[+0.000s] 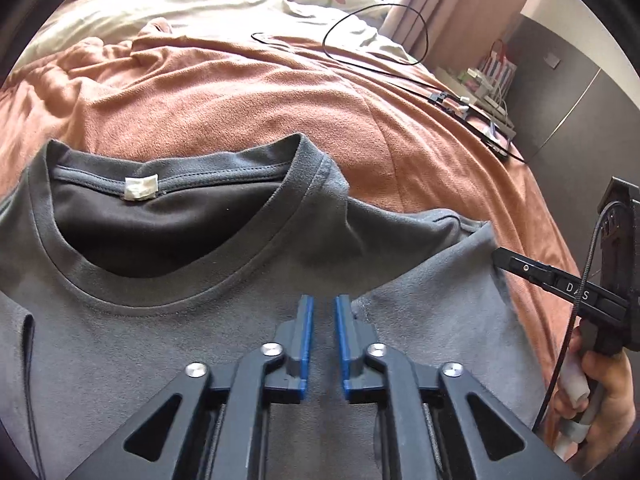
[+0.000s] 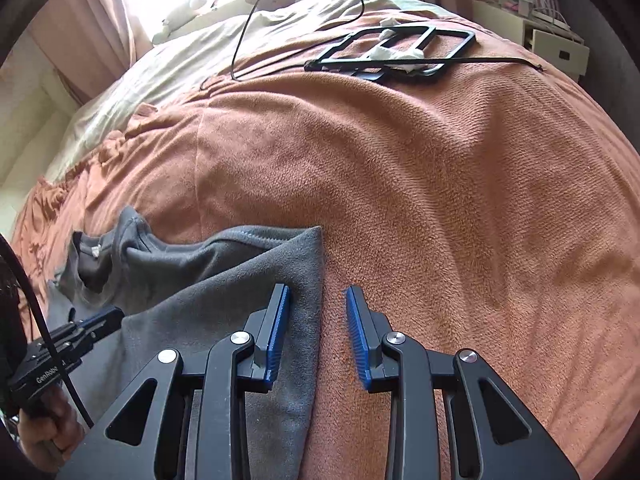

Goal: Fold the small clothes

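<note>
Orange blanket (image 2: 440, 200) spread over bed. Grey T-shirt (image 1: 120, 340) flat on it, collar away, right sleeve folded inward. Black frame (image 2: 400, 52) far off. Left gripper (image 1: 323, 312) above chest, fingers narrowly parted, empty. Right gripper (image 2: 318, 304) released, straddling shirt's folded edge.

Left gripper (image 1: 323, 308) hovers low, jaws narrowly parted; right gripper (image 2: 318, 300) alongside, jaws spread wide, both hand-held.
</note>
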{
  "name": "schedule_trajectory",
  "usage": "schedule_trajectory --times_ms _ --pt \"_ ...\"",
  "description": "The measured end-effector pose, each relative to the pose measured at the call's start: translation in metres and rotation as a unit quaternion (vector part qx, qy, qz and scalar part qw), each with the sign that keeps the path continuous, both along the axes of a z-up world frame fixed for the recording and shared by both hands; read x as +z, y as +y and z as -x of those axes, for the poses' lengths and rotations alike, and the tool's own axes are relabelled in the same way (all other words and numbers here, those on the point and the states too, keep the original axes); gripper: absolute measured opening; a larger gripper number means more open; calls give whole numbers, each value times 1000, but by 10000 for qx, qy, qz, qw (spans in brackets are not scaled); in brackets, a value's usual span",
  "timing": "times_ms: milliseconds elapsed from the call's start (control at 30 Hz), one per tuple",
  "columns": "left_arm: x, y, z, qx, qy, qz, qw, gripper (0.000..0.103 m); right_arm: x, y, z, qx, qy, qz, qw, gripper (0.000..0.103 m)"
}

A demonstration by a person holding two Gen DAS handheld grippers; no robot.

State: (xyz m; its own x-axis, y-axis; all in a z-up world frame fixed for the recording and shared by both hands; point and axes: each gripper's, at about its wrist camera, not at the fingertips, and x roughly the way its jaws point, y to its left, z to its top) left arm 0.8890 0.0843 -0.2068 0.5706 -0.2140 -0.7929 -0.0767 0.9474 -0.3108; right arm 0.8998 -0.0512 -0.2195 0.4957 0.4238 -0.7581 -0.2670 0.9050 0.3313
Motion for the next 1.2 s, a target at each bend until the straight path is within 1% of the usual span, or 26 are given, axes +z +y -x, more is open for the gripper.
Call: schedule_trajectory --times_ms 33,100,167,233,367,433,567,633,667,700,733,767,833,933,1000,1100,1200 --pt "0 0 0 13 -12 7 10000 36 0 -2 1 -30 3 -7 10000 27" --pt "2 -2 1 50 -73 25 10000 42 2 -7 3 -64 2 -81 9999 27" --pt "5 -3 2 86 -108 -2 9999 43 1 -11 4 -36 68 -212 9997 27" --pt "9 -2 2 108 -159 5 9998 43 1 -13 6 -15 65 -187 9998 27" --pt "18 -2 7 302 -448 -61 9985 43 0 -17 8 -33 103 -270 9996 27" --pt "14 -3 4 275 -366 -32 9989 42 -1 -18 9 -50 118 -310 9994 27" --pt "1 -12 -2 -15 -114 -96 9999 42 -3 -18 9 -86 171 -484 9986 27" --pt "-8 -15 -4 -38 62 -41 10000 33 -1 -15 10 -47 131 -433 9990 27" --pt "-8 -15 -3 22 33 -29 10000 30 0 -13 11 -15 108 -427 9990 27" --pt "-7 -14 -1 43 -53 -2 10000 12 1 -11 12 -15 88 -416 9991 27" --pt "-6 -15 0 -14 -56 -11 10000 4 3 -9 13 -32 55 -388 9992 27" --pt "-4 -17 0 -63 -72 -74 9999 4 5 -8 14 -51 18 -351 9994 27" --pt "4 -20 5 -115 -237 -348 9990 4 7 -7 15 -52 -28 -299 9995 27" --pt "11 -16 10 -40 -341 -351 9988 4 11 -6 17 -109 -91 -311 9994 27" --pt "12 -14 11 -33 -299 -378 9988 4 13 -5 18 -132 -145 -344 9992 27" --pt "10 -11 8 2 -201 -571 9982 4 12 0 19 -98 -179 -258 9995 27" --pt "4 -7 8 2 -101 -547 9985 4 8 10 18 14 -133 -126 9998 27"
